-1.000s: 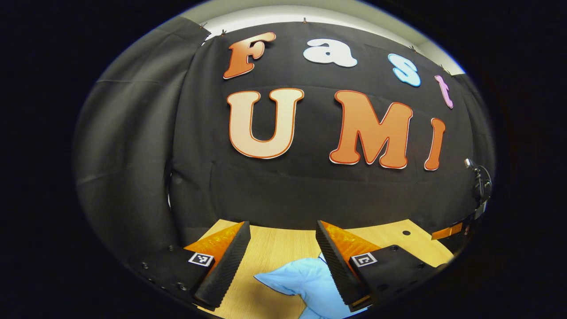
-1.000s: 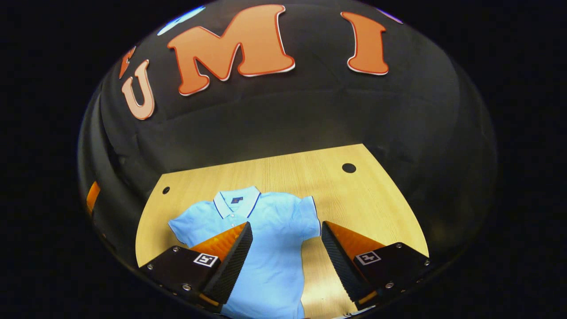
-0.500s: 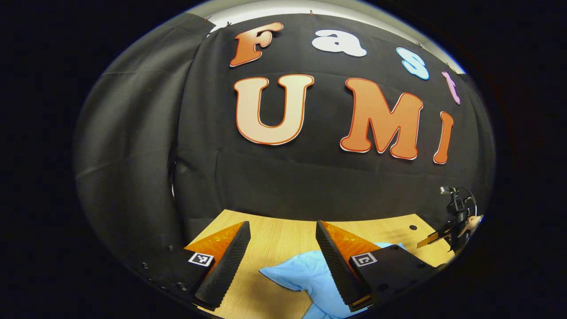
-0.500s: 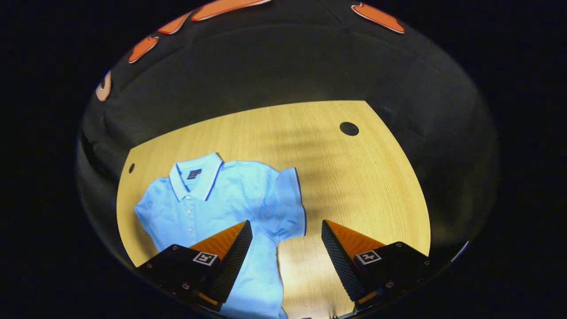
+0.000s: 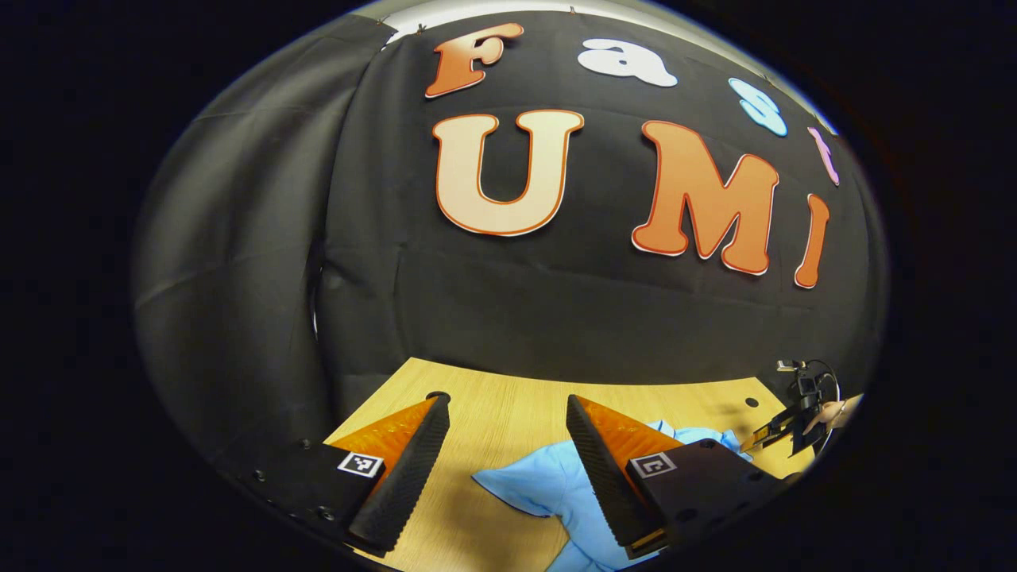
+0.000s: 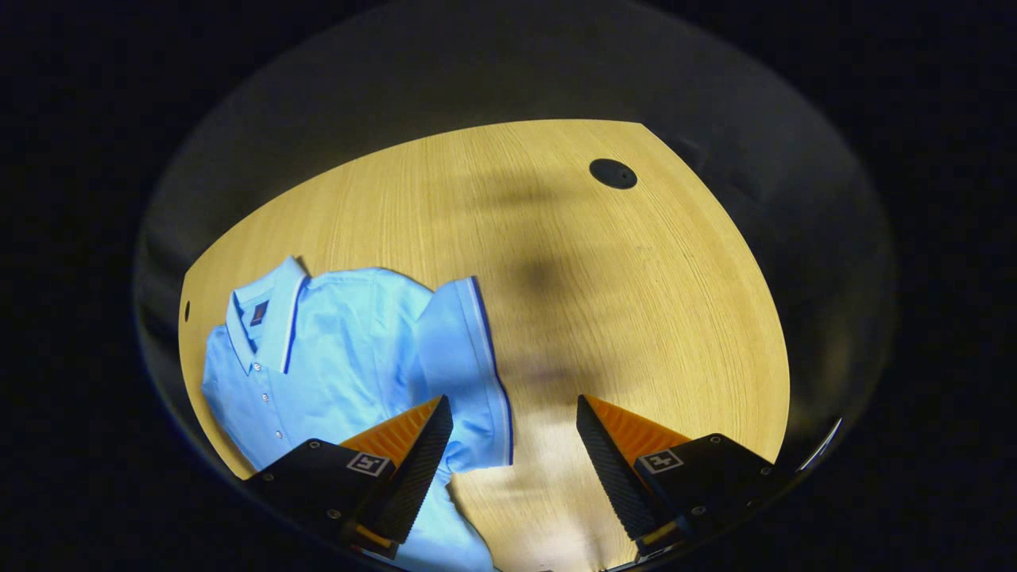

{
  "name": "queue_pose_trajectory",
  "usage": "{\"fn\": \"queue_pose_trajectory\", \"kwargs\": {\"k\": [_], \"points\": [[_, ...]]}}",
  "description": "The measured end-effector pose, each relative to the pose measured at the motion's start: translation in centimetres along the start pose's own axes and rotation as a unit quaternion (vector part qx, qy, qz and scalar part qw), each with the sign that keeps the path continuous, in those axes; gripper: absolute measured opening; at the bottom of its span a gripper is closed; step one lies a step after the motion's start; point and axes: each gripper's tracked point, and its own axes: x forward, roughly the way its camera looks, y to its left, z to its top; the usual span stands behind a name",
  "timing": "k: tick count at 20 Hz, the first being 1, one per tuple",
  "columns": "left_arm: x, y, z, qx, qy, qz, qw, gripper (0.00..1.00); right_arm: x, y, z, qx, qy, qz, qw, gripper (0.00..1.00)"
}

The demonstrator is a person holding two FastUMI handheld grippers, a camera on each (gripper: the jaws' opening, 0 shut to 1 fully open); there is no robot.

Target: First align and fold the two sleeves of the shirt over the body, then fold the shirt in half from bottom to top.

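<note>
Below the wide-open, empty right gripper [image 6: 515, 445], a light-blue polo shirt [image 6: 349, 349] lies flat on the wooden desk [image 6: 620, 302]; the left gripper [image 5: 507, 453] is likewise open.

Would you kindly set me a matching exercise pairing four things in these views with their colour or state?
Things:
1. light blue polo shirt
2. wooden table
3. left gripper
4. shirt's collar

States:
A. open above the table
B. edged with a dark stripe
C. lying flat, sleeves not yet folded over
D. pale grained top with a dark round hole

Pairs: 1-C, 2-D, 3-A, 4-B
</note>
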Motion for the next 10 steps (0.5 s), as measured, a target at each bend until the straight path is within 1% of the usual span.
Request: {"fn": "queue_pose_trajectory", "kwargs": {"k": [2, 3, 4, 5, 8, 10], "points": [[0.4, 0.3, -0.4, 0.002, 0.005, 0.001, 1.000, 0.97, 0.5, 0.0, -0.1, 0.007, 0.010, 0.002, 1.000, 0.98], [0.4, 0.5, -0.5, 0.003, 0.006, 0.002, 1.000, 0.99, 0.7, -0.1, -0.3, 0.008, 0.015, 0.000, 1.000, 0.98], [0.4, 0.5, -0.6, 0.003, 0.008, 0.002, 1.000, 0.99, 1.0, -0.1, -0.4, 0.007, 0.019, -0.001, 1.000, 0.98], [0.6, 0.6, -0.7, 0.003, 0.010, 0.002, 1.000, 0.97, 1.1, -0.1, -0.5, 0.006, 0.023, -0.002, 1.000, 0.98], [0.9, 0.8, -0.9, 0.007, 0.014, 0.005, 1.000, 0.97, 1.2, 0.1, -0.6, 0.008, 0.026, -0.003, 1.000, 0.97], [1.2, 0.9, -1.3, 0.007, 0.017, 0.010, 1.000, 0.97, 1.2, 0.4, -0.5, 0.011, 0.027, -0.001, 1.000, 0.93]]}}
